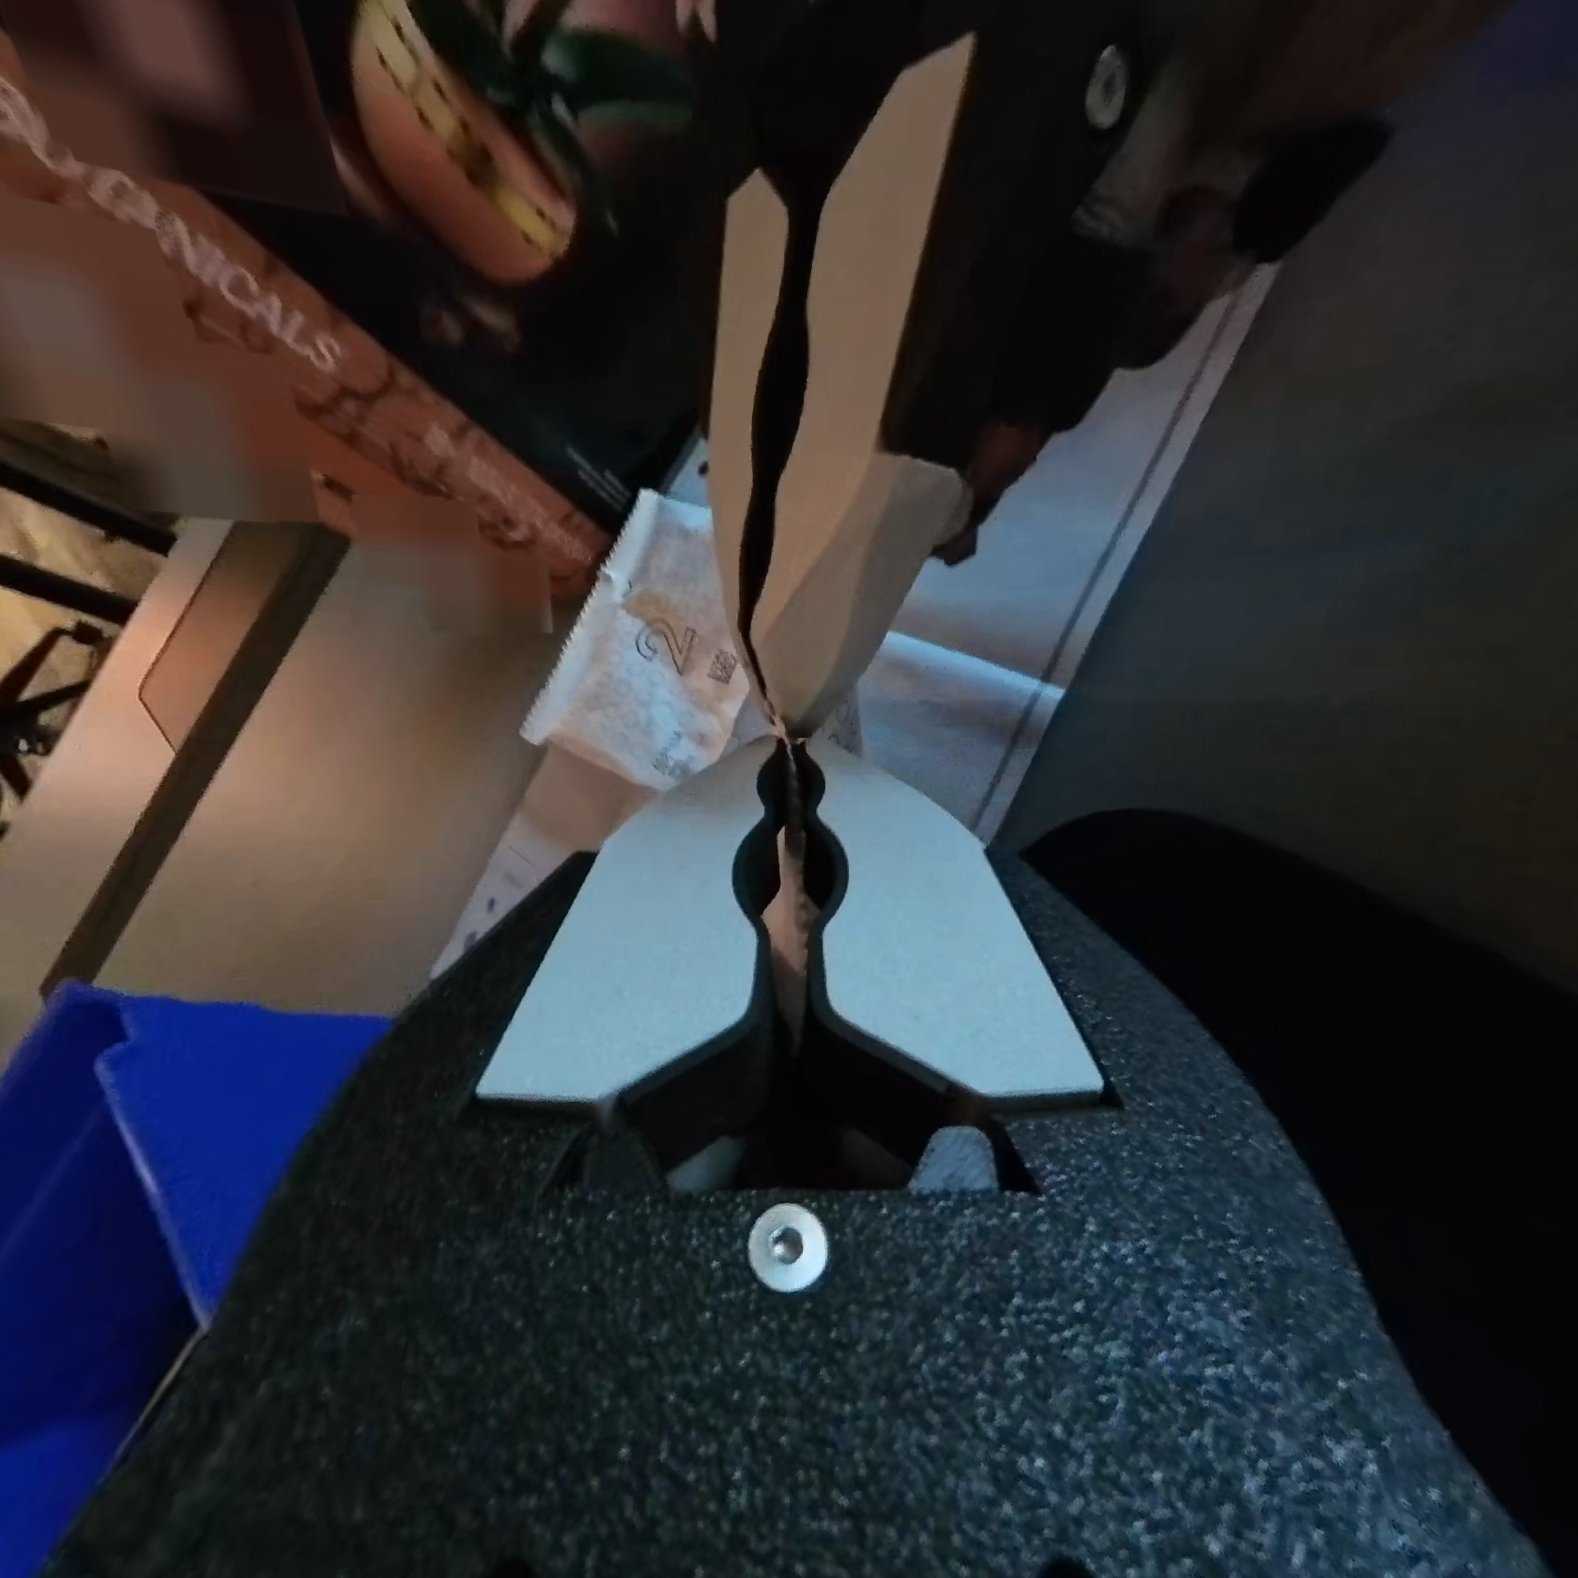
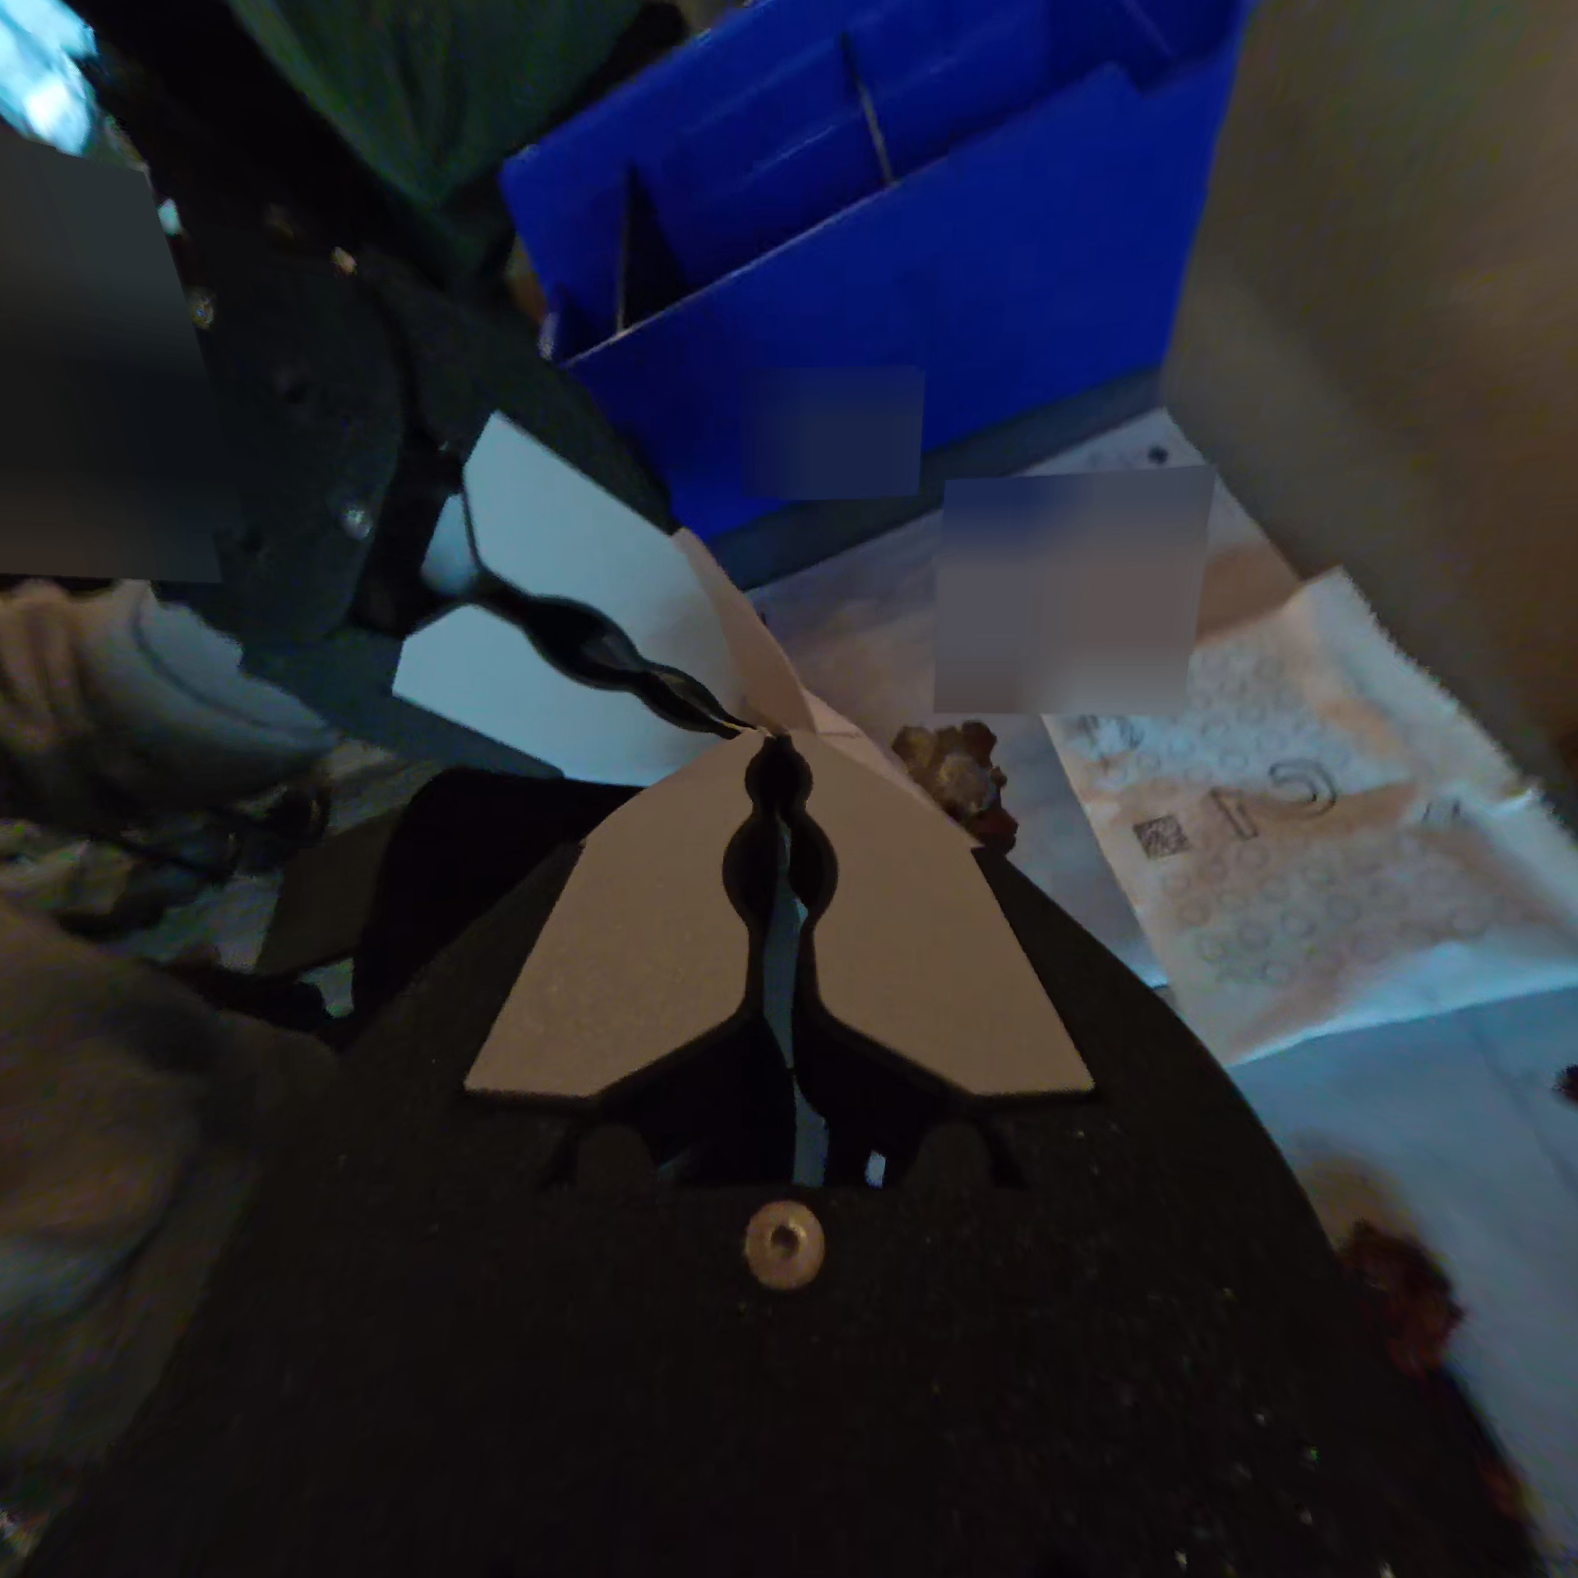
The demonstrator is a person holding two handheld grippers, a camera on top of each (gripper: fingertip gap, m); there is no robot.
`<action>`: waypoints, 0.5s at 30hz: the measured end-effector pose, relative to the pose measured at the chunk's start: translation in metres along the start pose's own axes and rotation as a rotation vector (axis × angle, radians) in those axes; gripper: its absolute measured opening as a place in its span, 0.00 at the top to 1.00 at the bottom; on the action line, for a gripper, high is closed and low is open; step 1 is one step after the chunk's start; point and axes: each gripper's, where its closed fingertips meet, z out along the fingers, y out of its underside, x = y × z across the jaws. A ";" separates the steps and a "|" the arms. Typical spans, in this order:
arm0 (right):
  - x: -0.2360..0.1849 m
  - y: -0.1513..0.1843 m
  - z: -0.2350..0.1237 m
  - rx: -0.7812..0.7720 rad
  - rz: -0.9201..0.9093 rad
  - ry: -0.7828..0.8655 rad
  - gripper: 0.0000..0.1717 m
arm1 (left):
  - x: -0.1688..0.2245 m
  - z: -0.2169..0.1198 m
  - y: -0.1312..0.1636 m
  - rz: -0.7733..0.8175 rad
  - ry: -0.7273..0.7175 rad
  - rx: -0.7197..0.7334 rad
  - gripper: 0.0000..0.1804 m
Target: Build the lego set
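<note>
To the left of the left gripper [image 1: 790,747], low at the view's edge, stands a blue bin [image 1: 94,1136]; above that lies a pale tabletop [image 1: 341,811], and farther up-left a printed cardboard box [image 1: 282,341] leans into the frame. Just left of the fingertips hangs a white paper packet [image 1: 632,692] with a saw-toothed edge, its corner running in between the closed jaws, which pinch it. Straight ahead, tip to tip, the right gripper [image 1: 773,709] comes down from above, its jaws also drawn together on the same packet corner. In the right wrist view the left gripper [image 2: 743,727] reaches in from the left, a person's sleeve [image 2: 128,675] behind it, and meets the right gripper [image 2: 779,745] at its tips. Beyond them sits the blue bin [image 2: 854,282]; just right of the tips lies a small brown clump [image 2: 956,777], and farther right a second patterned packet [image 2: 1332,845] lies flat on white paper [image 2: 1366,1136].
</note>
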 end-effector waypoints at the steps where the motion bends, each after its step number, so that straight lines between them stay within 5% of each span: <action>1: 0.000 0.001 0.001 0.014 0.042 -0.005 1.00 | 0.000 0.001 0.002 0.007 -0.011 -0.001 1.00; 9: -0.008 0.002 0.004 0.103 0.298 -0.165 1.00 | 0.003 -0.003 0.003 0.062 -0.050 0.056 1.00; 13: -0.013 -0.003 0.003 0.176 0.316 -0.171 1.00 | -0.001 -0.011 0.000 0.174 -0.146 0.020 1.00; 15: -0.018 -0.002 0.002 0.163 0.180 -0.118 1.00 | 0.001 -0.014 0.001 0.165 -0.143 0.010 1.00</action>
